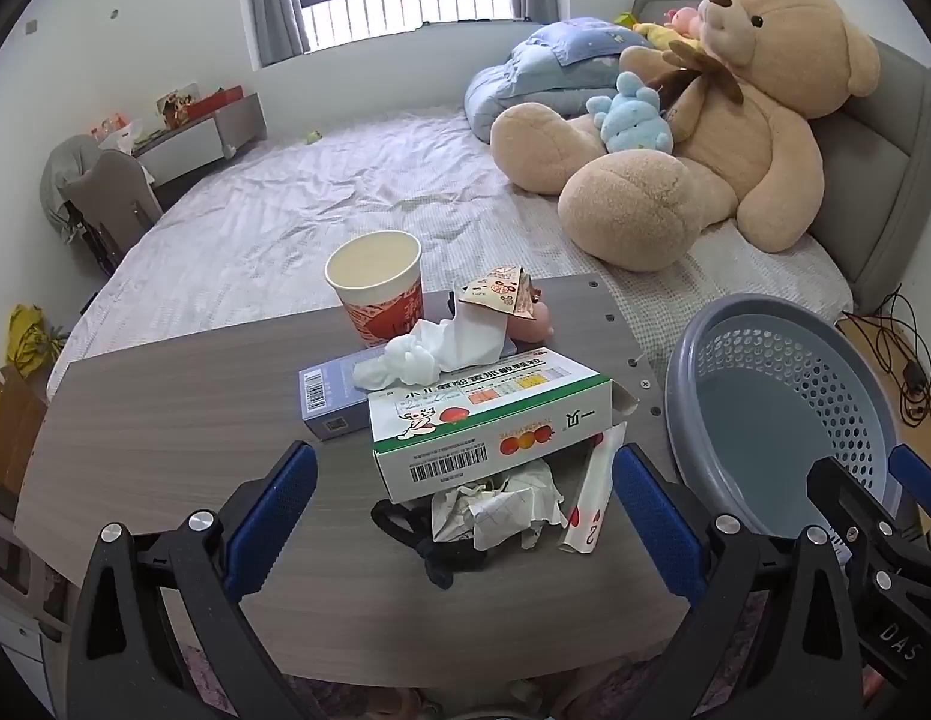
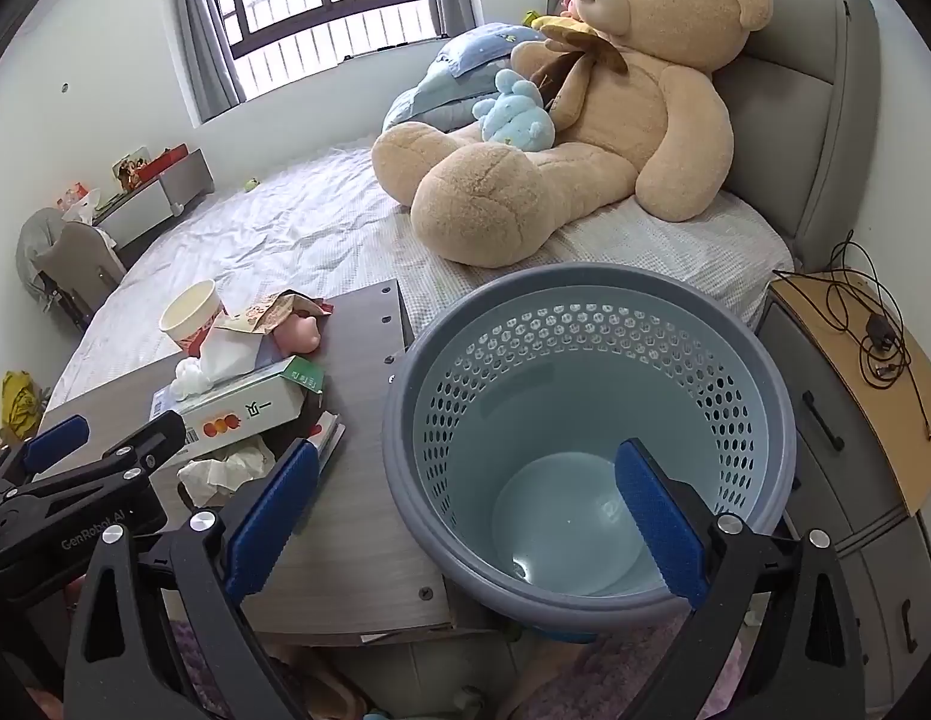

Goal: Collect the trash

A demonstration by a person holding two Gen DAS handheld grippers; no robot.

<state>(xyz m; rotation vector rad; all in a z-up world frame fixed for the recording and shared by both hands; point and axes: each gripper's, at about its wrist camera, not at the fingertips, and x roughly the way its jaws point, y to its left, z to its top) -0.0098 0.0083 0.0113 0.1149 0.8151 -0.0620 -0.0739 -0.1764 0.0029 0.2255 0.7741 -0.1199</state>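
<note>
On table (image 1: 165, 396), crumpled paper (image 1: 501, 510) beneath green-white box (image 1: 489, 420).

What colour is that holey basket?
Grey rim, pale blue perforated wall: the basket shows best in the right wrist view.

Cup (image 1: 374, 285) at twelve o'clock behind box (image 1: 492, 420); basket (image 1: 771, 402) at three, beside table (image 1: 165, 420); bear (image 1: 705, 114) on bed (image 1: 297, 204).

Mostly greys and blues here, with a pop of red and green

Grey woodgrain table (image 1: 165, 420), blue-grey perforated basket (image 2: 405, 420) with a paler blue inside, right by the blue-padded right gripper (image 2: 465, 510). Ahead of the left gripper (image 1: 465, 510), also blue-padded: white-and-green box (image 1: 489, 420) with red-orange fruit prints, red-patterned cream cup (image 1: 375, 282), white tissue (image 1: 417, 354), tan teddy (image 1: 735, 120) behind.
</note>
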